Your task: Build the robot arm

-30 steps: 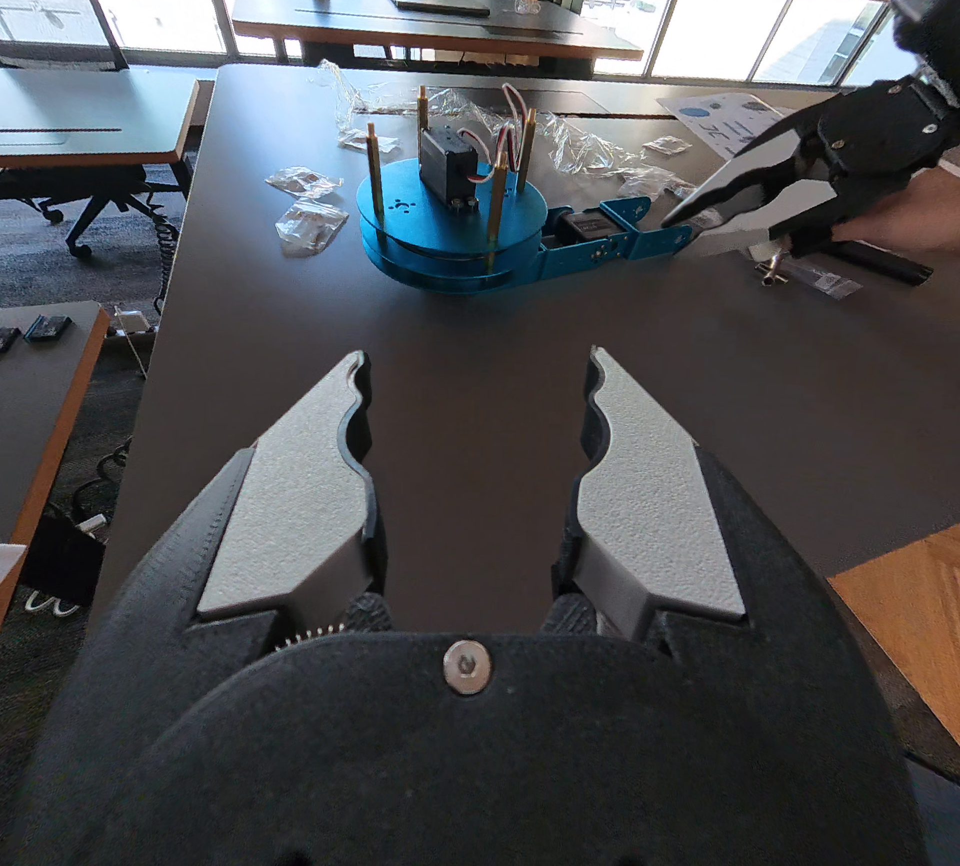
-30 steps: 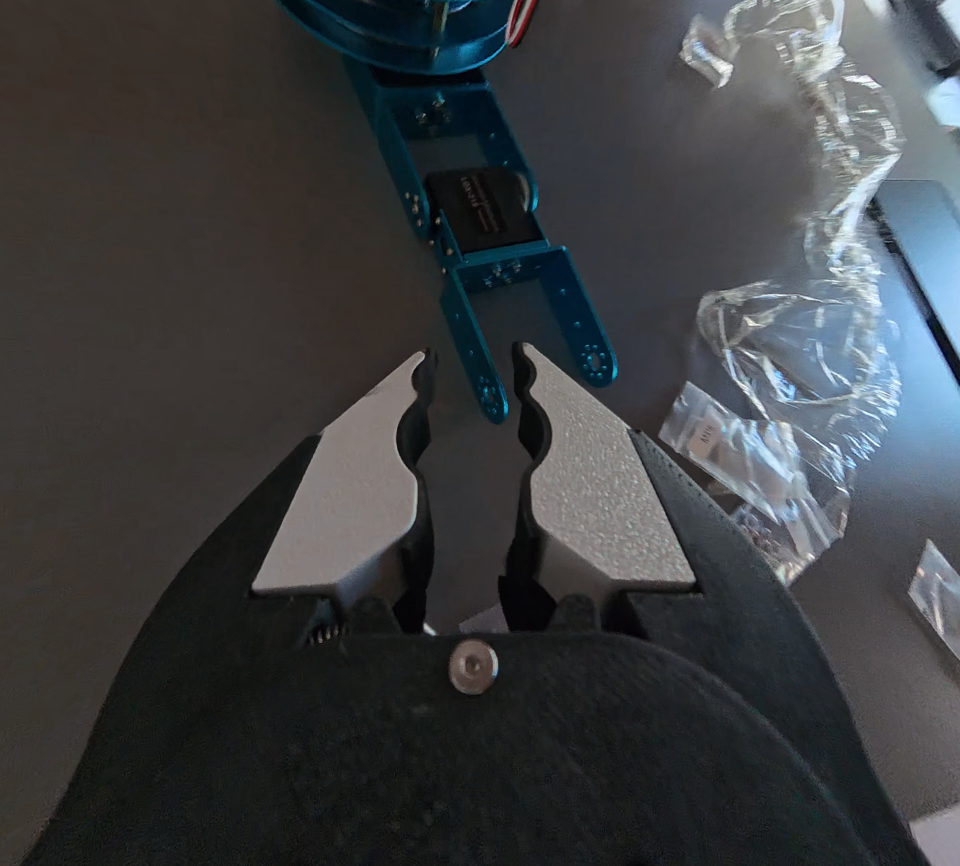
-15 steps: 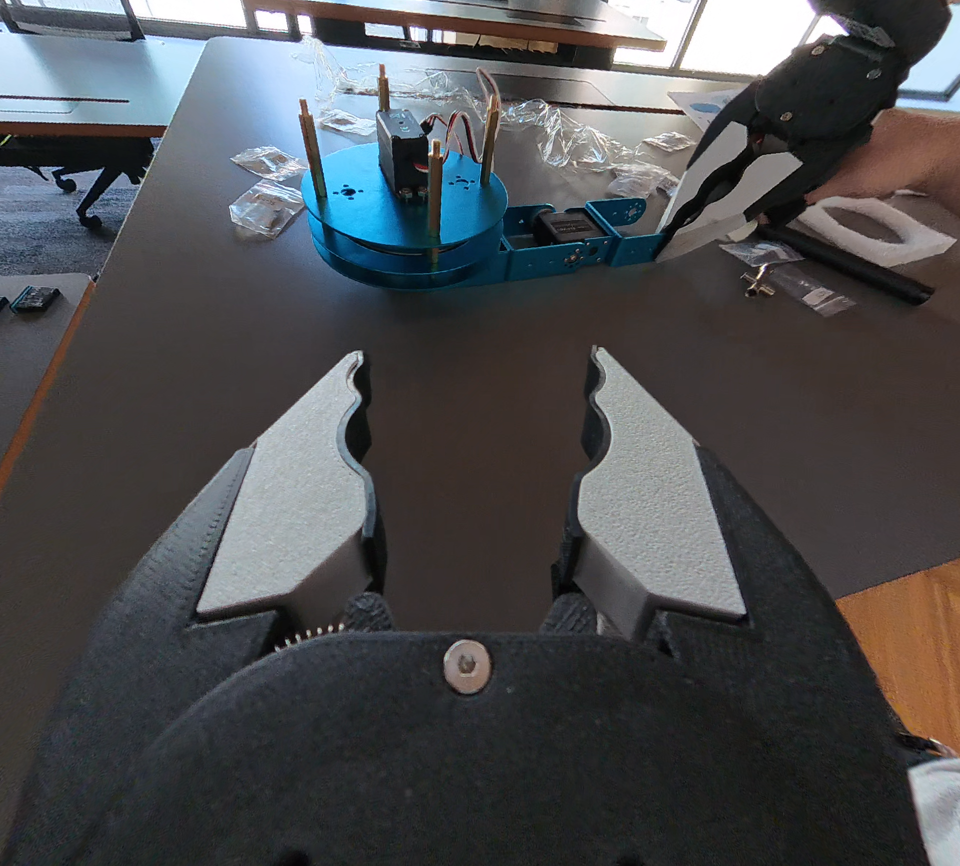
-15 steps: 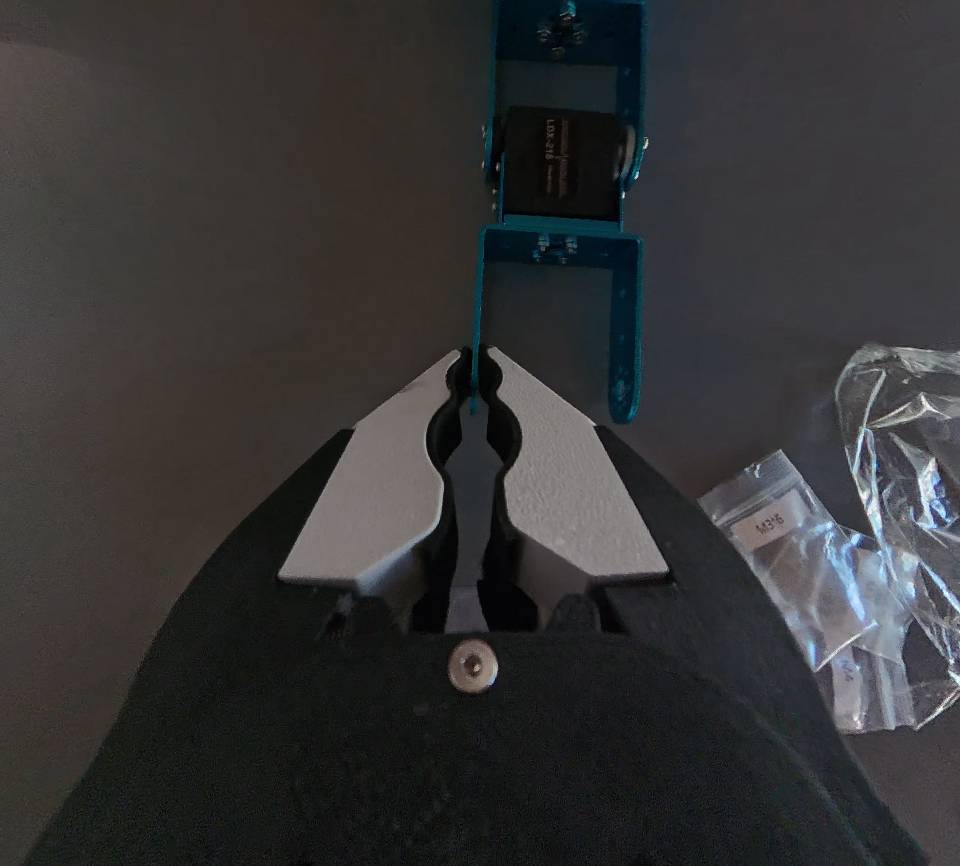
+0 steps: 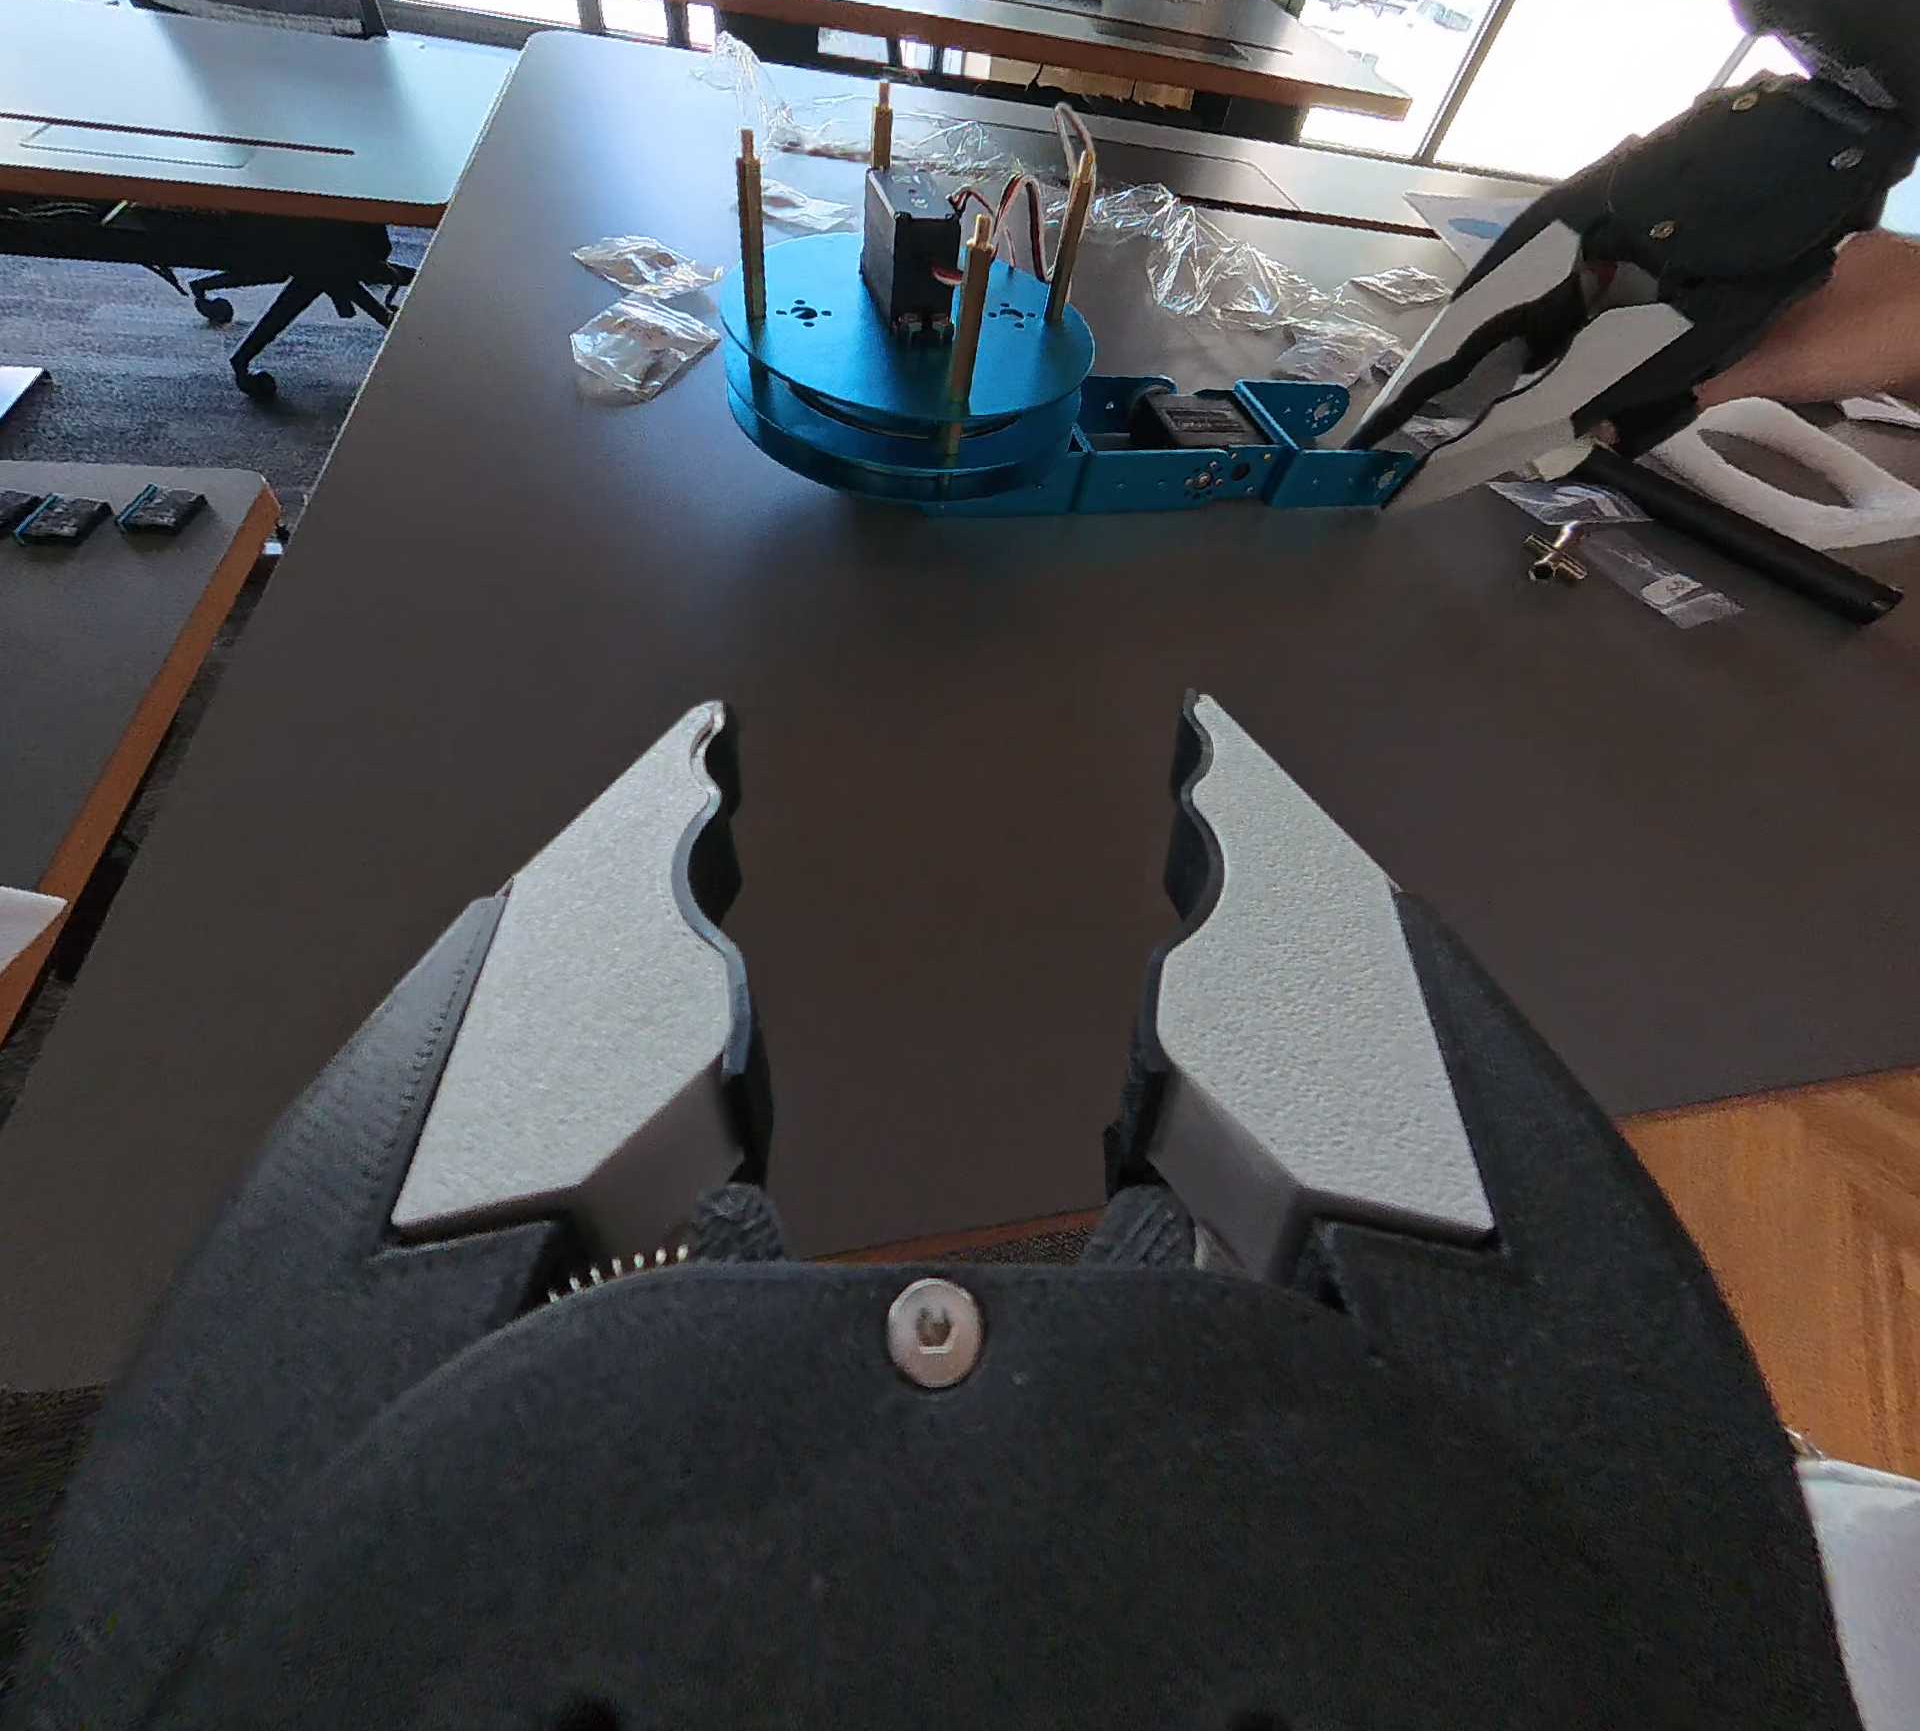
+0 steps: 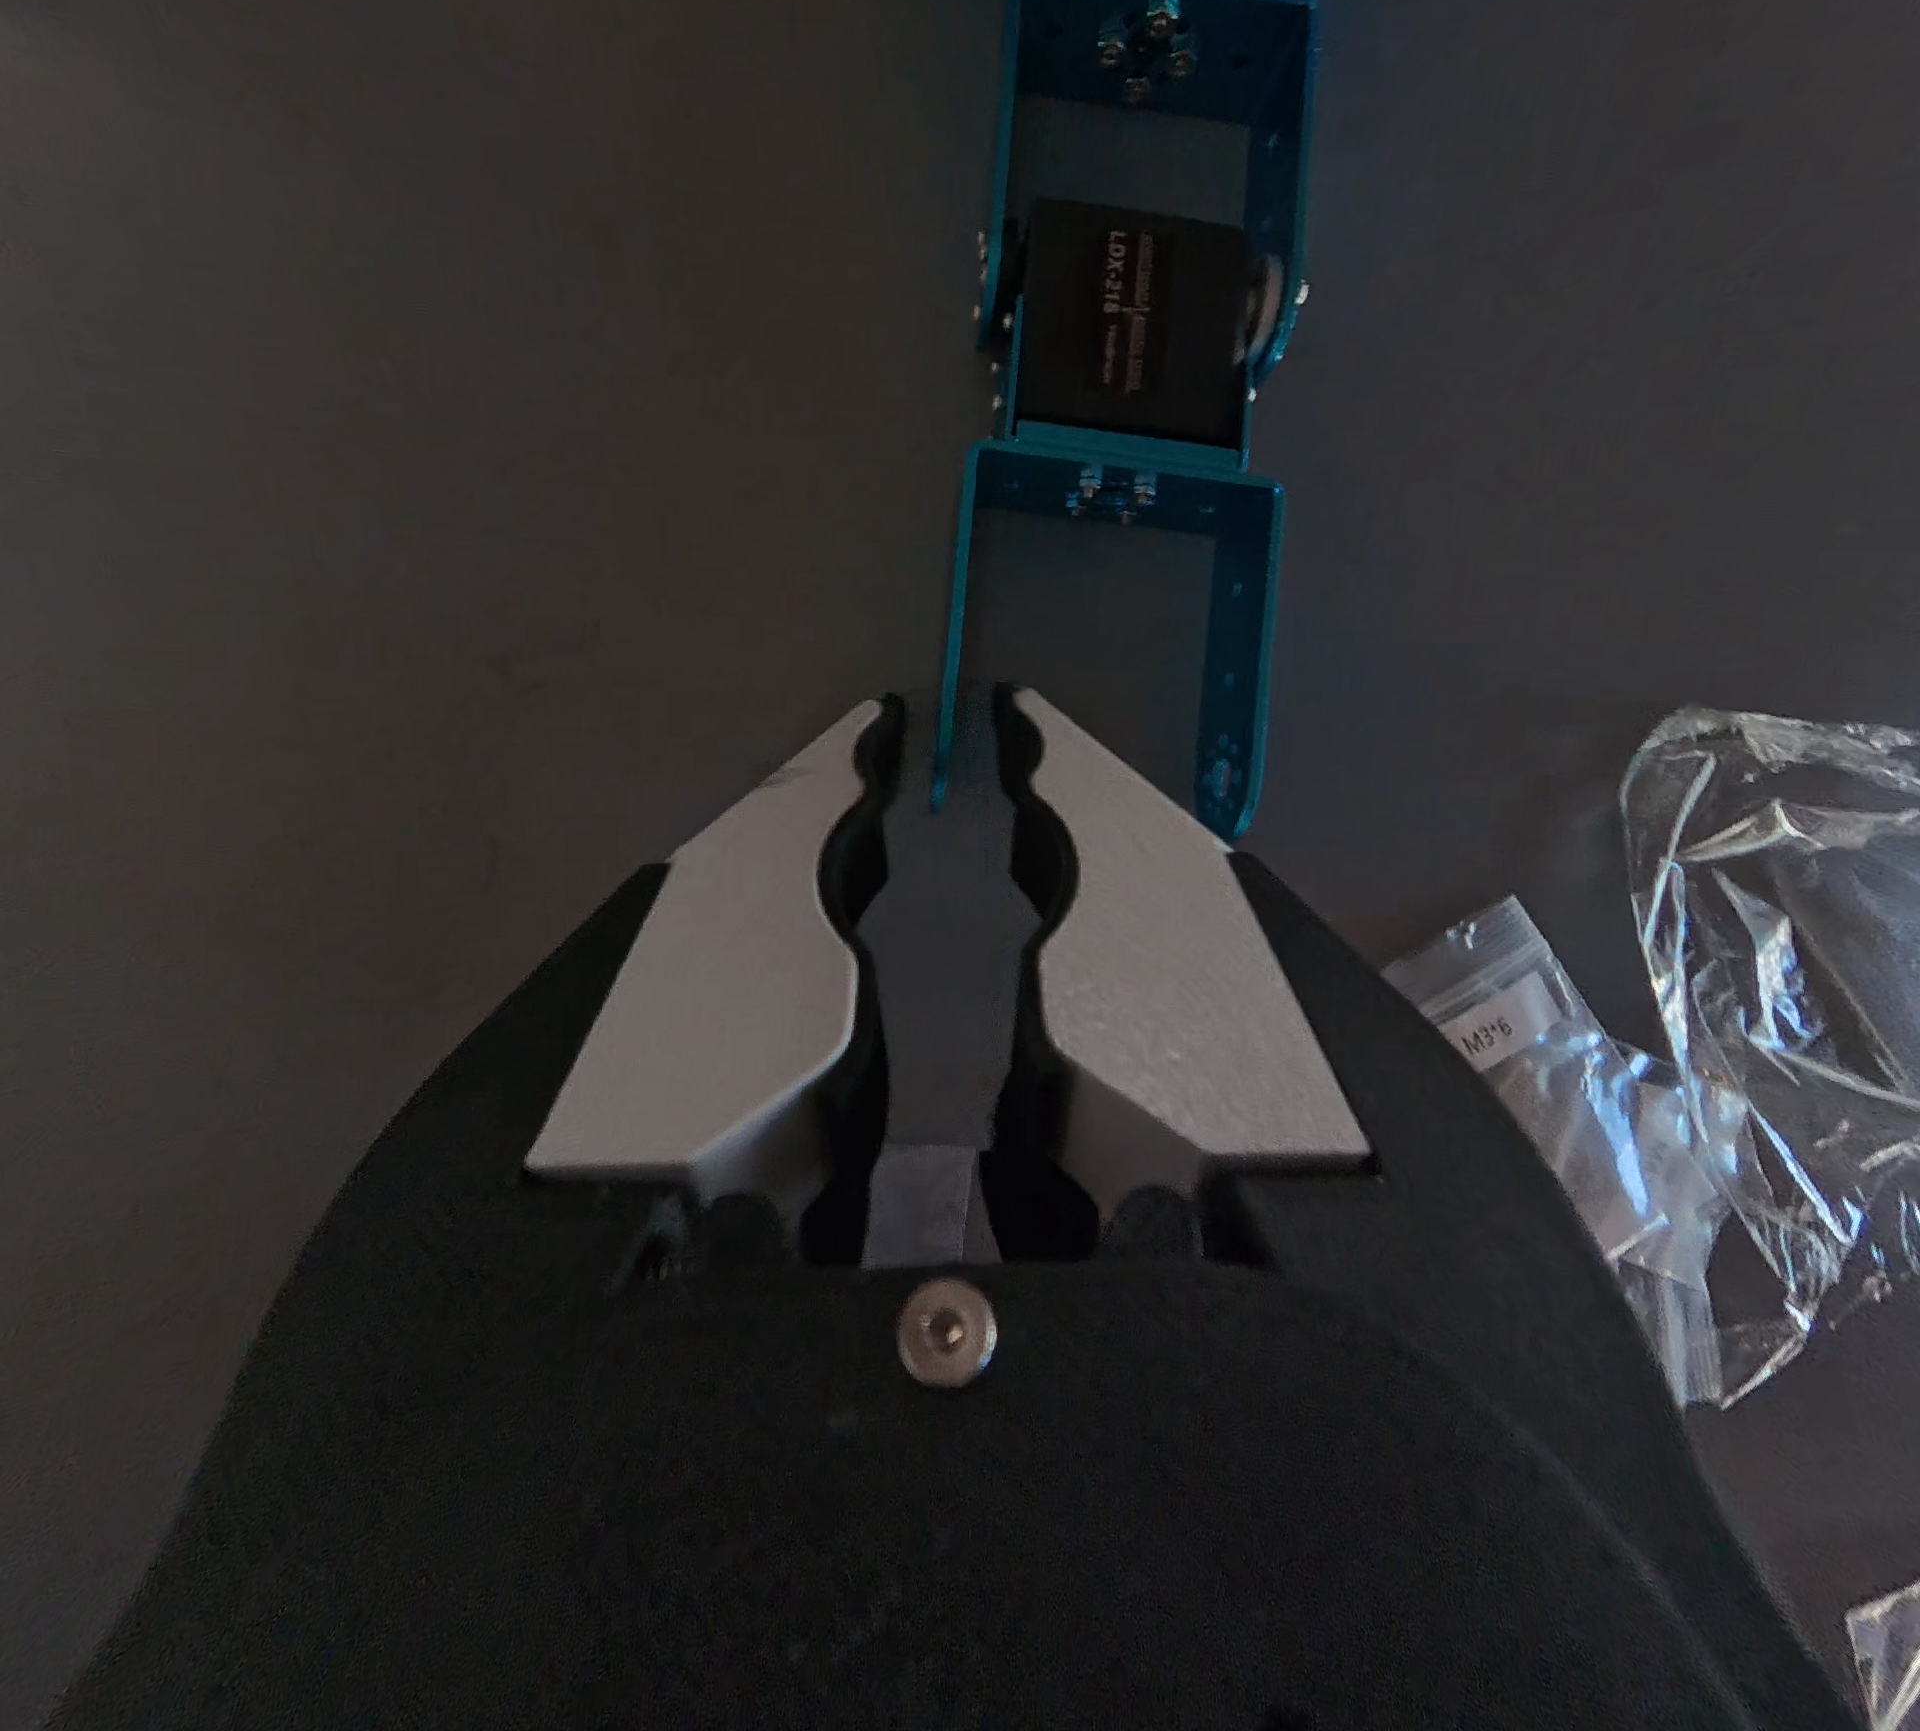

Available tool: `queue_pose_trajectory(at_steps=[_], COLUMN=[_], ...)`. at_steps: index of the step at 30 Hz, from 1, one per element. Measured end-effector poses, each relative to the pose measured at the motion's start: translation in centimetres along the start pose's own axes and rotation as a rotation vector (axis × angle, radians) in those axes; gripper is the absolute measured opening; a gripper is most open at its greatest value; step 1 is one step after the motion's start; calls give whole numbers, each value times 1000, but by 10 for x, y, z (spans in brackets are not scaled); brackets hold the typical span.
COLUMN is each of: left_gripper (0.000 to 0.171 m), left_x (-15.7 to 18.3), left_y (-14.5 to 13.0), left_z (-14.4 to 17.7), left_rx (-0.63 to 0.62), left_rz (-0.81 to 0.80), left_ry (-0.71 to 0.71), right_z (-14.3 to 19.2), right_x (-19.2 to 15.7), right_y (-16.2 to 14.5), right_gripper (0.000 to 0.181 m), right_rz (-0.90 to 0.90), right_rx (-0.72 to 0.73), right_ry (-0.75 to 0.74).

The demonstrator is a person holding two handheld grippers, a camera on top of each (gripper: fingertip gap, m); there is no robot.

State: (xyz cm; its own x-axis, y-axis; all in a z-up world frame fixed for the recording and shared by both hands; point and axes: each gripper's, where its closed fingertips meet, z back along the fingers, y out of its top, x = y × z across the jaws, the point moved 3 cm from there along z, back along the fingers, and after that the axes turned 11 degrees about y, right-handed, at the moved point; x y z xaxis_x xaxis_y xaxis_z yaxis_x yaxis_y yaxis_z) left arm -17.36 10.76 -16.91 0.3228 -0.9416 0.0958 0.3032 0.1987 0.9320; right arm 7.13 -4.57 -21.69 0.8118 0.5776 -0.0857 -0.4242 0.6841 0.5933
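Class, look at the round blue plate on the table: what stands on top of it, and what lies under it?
On the top blue plate stand a black servo with wires and four brass posts. Under it sits a second blue disc; what lies between them is mostly hidden.

Left wrist view: low over the dark table (image 5: 520, 642), facing far toward the windows, well back from the blue bracket (image 5: 1340, 476). Right wrist view: close, looking steeply down on that bracket (image 6: 1112, 601). Shared: bracket, table.
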Motion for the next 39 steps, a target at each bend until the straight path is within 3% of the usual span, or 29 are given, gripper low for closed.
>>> queue_pose_trajectory(at_steps=[4,7,9,13,15,16,18,23,27,30,34,39], left_gripper=[84,89,89,96,92,92,90,82,82,81,80,79], left_x=[-3,-2,-6,-35,-31,-24,-8,32,61,65,60,57], left_y=[-4,15,56,176,216,223,209,108,62,40,21,18], left_z=[6,5,5,30,46,49,41,-19,-52,-63,-74,-81], left_rx=[9,45,127,351,407,406,361,209,112,50,-1,-4], left_rz=[51,110,51,-132,-123,-120,-151,-81,-59,-98,-138,-176], left_ry=[-7,-48,-40,105,44,2,-50,-167,-263,-283,-266,-256], right_z=[12,25,33,37,34,31,25,10,-3,-5,-6,-1], right_x=[-4,-10,-15,-21,-17,-15,-11,-2,-4,-6,-10,-12], right_y=[2,7,12,18,15,14,12,1,-4,-1,2,6], right_gripper=[29,38,41,43,43,43,45,44,26,4,3,2], right_rz=[-41,-63,-94,-119,-120,-122,-132,-153,-160,-142,-181,-167], right_rx=[67,169,258,348,311,297,271,239,158,126,96,72], right_ry=[-88,-215,-277,-280,-297,-295,-288,-246,-148,-111,-35,-9])
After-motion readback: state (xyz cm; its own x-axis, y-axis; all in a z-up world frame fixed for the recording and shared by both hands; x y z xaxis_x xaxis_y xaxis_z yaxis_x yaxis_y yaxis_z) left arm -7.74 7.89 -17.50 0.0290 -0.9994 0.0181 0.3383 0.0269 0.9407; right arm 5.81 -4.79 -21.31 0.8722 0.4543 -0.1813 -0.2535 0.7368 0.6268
